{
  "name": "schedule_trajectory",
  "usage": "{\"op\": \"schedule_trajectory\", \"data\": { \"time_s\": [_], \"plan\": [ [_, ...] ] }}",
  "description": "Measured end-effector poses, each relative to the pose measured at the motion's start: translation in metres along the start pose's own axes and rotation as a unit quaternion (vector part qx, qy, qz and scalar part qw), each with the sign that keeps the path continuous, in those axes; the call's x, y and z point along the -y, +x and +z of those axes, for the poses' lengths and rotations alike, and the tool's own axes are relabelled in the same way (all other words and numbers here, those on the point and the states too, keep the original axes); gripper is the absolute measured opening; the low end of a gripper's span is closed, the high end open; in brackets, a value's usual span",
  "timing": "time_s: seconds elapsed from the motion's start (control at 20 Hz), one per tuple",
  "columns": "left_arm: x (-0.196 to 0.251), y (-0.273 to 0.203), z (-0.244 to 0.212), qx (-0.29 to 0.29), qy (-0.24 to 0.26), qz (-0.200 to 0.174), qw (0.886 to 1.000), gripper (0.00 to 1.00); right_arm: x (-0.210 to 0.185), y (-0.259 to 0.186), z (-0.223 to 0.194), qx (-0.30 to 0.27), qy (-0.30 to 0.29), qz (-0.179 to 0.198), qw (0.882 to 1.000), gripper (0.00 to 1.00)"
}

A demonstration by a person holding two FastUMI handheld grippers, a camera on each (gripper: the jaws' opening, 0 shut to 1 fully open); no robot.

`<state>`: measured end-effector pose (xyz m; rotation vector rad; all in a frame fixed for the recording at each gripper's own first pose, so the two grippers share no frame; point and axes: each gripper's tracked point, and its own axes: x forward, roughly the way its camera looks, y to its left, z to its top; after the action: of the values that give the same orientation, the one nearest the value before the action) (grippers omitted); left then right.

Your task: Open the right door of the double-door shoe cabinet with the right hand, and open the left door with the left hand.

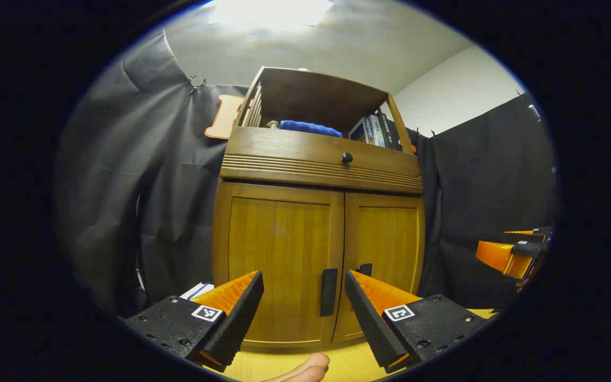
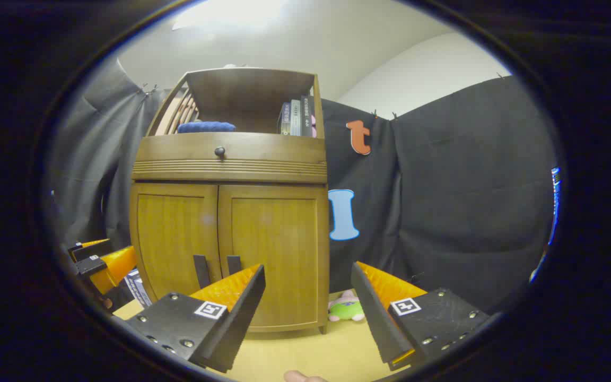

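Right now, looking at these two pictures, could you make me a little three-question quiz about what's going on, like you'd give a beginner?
1. True or false: both doors of the shoe cabinet are shut.
2. What lies folded on the open shelf, left of the books?
A. a blue cloth
B. a red shoe
C. a white cup
3. Fill in: the left gripper is open and its fingers frame the dark handle of the ____ door.

Key
1. True: the left door and right door sit flush, and the right gripper is open, touching nothing.
2. A, the blue cloth.
3. left
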<state>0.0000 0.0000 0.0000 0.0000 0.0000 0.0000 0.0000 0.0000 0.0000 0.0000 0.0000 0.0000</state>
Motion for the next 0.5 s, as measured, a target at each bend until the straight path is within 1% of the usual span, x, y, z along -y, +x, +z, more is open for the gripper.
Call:
{"op": "schedule_trajectory", "data": {
  "time_s": [0.1,0.15,0.2,0.25,0.3,0.35,0.4,0.45,0.5],
  "plan": [
    [-0.005,0.0,0.001,0.002,-0.002,0.002,1.0,0.92,0.006,0.0,0.006,0.007,0.013,-0.009,1.0,0.97],
    [-0.008,-0.001,0.001,0.002,0.002,0.004,1.0,0.92,0.009,0.001,0.009,0.011,0.022,-0.013,1.0,0.93],
    [-0.009,-0.001,0.001,0.001,0.008,0.002,1.0,0.95,0.012,0.004,0.011,0.012,0.027,-0.018,0.999,0.96],
    [-0.007,-0.002,0.001,0.002,0.01,-0.005,1.0,0.92,0.016,0.006,0.01,0.011,0.03,-0.022,0.999,0.93],
    [-0.003,-0.003,0.001,0.0,0.009,-0.017,1.0,0.92,0.017,0.007,0.009,0.01,0.032,-0.025,0.999,0.93],
    [0.002,-0.004,-0.001,-0.004,0.005,-0.029,1.0,0.95,0.017,0.011,0.007,0.006,0.032,-0.024,0.999,0.93],
    [0.004,-0.006,-0.002,-0.007,0.0,-0.036,0.999,0.95,0.016,0.012,0.005,0.004,0.031,-0.021,0.999,0.98],
    [0.003,-0.006,-0.001,-0.007,-0.004,-0.038,0.999,0.92,0.017,0.013,0.003,0.003,0.031,-0.022,0.999,0.98],
    [0.0,-0.006,0.001,-0.005,-0.005,-0.034,0.999,0.92,0.017,0.014,0.0,0.0,0.03,-0.022,0.999,0.98]
  ]
}}
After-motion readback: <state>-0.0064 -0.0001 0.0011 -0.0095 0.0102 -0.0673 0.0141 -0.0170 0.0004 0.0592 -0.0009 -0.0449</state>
